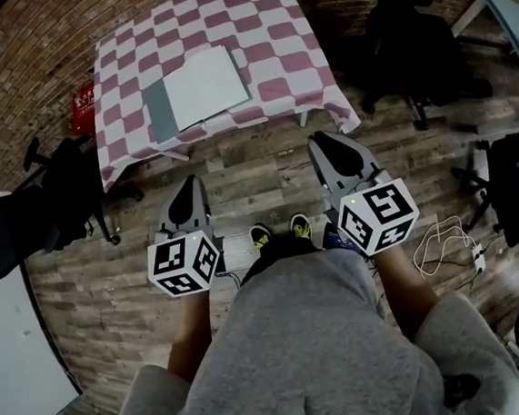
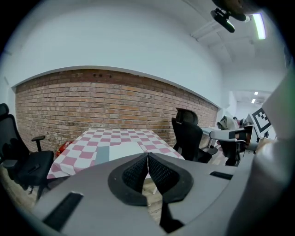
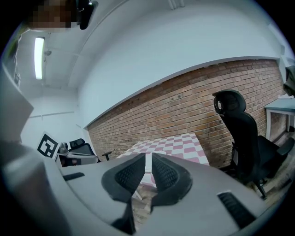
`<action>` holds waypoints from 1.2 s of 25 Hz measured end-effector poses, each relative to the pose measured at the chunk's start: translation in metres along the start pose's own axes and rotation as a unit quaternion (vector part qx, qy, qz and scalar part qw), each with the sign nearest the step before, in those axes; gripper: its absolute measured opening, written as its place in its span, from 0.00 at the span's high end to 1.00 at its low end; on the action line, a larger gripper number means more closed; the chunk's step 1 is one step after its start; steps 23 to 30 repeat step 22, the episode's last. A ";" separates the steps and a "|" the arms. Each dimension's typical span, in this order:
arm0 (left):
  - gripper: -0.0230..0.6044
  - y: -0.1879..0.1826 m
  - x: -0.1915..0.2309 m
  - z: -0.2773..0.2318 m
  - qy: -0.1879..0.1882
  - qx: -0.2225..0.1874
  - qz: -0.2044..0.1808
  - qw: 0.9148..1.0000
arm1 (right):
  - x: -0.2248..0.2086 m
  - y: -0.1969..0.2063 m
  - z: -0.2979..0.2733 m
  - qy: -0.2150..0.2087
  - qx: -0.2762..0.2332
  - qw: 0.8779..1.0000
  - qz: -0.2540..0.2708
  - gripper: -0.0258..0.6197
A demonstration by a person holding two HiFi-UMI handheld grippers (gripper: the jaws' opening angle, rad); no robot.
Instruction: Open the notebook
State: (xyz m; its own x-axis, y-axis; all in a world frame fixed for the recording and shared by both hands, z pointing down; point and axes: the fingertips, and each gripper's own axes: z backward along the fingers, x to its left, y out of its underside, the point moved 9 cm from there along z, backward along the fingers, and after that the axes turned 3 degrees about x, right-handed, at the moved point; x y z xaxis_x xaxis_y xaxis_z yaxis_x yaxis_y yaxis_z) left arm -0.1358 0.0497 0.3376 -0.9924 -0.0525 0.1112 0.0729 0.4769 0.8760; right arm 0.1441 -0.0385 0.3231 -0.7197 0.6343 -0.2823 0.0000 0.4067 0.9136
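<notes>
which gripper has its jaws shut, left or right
The left gripper: in its own view the jaw tips meet, with nothing between them. The right gripper differs: its jaws stand slightly apart, with a narrow gap showing, and it is also empty.

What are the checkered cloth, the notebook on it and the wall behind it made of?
Tablecloth: probably woven fabric with a matte look. It has pink and white checks, and its edges hang limp and wavy.
Notebook: likely a paper or card cover, smooth and pale. A grey strip runs along the spine, maybe cloth tape.
Wall: red-brown brick, rough, with mortar lines showing between the courses.
</notes>
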 end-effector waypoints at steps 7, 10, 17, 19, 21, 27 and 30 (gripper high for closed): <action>0.95 -0.007 0.021 0.011 0.008 -0.017 -0.015 1.000 | 0.026 0.002 -0.012 0.007 0.004 1.000 0.004 0.87; 0.95 -0.007 0.031 0.014 0.014 -0.022 -0.012 1.000 | 0.038 0.001 -0.018 0.009 0.003 1.000 0.009 0.87; 0.95 -0.008 0.044 0.013 0.025 -0.028 -0.007 0.999 | 0.055 -0.002 -0.026 0.013 0.006 1.000 0.016 0.87; 0.95 -0.008 0.047 0.014 0.029 -0.028 -0.007 0.999 | 0.059 -0.001 -0.028 0.014 0.008 1.000 0.018 0.87; 0.95 -0.007 0.051 0.015 0.032 -0.027 -0.007 0.999 | 0.062 -0.001 -0.029 0.015 0.009 1.000 0.020 0.87; 0.95 -0.006 0.052 0.015 0.034 -0.027 -0.006 0.999 | 0.064 0.000 -0.030 0.016 0.009 1.000 0.020 0.87; 0.95 -0.006 0.052 0.015 0.034 -0.027 -0.006 0.999 | 0.064 0.000 -0.030 0.016 0.009 1.000 0.020 0.87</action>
